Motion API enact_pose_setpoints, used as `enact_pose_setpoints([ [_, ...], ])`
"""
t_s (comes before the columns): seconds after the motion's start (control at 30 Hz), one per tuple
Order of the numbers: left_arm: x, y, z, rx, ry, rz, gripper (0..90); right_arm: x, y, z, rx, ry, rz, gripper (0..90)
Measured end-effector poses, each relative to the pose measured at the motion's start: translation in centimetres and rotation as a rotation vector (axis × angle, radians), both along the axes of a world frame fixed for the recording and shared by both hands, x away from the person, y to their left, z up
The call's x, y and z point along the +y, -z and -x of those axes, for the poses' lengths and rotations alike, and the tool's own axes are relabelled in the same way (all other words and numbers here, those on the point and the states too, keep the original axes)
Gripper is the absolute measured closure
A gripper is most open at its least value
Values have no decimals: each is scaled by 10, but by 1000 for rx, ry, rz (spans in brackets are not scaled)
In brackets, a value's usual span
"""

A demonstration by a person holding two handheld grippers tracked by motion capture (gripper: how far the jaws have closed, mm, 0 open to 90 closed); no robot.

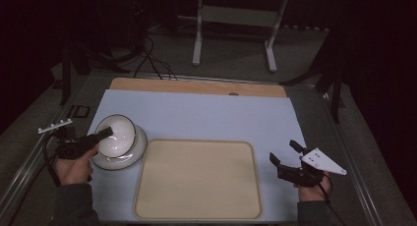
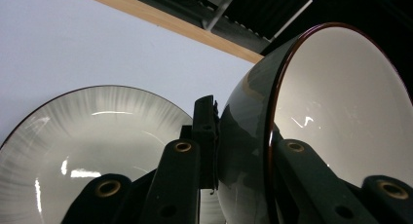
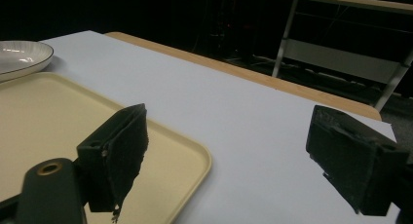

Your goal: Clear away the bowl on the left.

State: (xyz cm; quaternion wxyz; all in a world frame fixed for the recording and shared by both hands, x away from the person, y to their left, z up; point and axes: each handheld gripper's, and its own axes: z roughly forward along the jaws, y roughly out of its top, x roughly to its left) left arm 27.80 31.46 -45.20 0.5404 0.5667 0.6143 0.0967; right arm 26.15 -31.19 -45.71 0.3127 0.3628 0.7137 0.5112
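A white bowl [image 1: 116, 133] with a dark rim hangs tilted just above a white plate [image 1: 140, 146] at the table's left. My left gripper [image 1: 105, 133] is shut on the bowl's rim; in the left gripper view one jaw presses the bowl's [image 2: 336, 112] grey outside and the other its inside, with the plate [image 2: 97, 136] below. At the table's right my right gripper [image 1: 285, 153] stands open with nothing between its jaws, beside the right edge of a cream tray [image 1: 196, 179]. The right gripper view shows the tray's corner [image 3: 190, 153] and the plate [image 3: 22, 56] far left.
A pale blue mat [image 1: 206, 115] covers the table, with a wooden strip [image 1: 196, 86] along its far edge. Beyond the table stand a white table frame [image 1: 236, 19] and cables on the dark floor [image 1: 152, 59].
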Motion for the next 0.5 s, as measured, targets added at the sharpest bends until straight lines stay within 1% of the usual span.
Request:
enact_pose_setpoints([
  [0.17,-7,-5,0,-9,26,-15,791,0,0,0,-2,0,0,150],
  [0.47,-16,-11,-1,-18,55,-29,791,0,0,0,-2,-1,0,150],
  [0.5,-17,-12,-1,-19,61,-35,791,0,0,0,-2,-2,0,150],
])
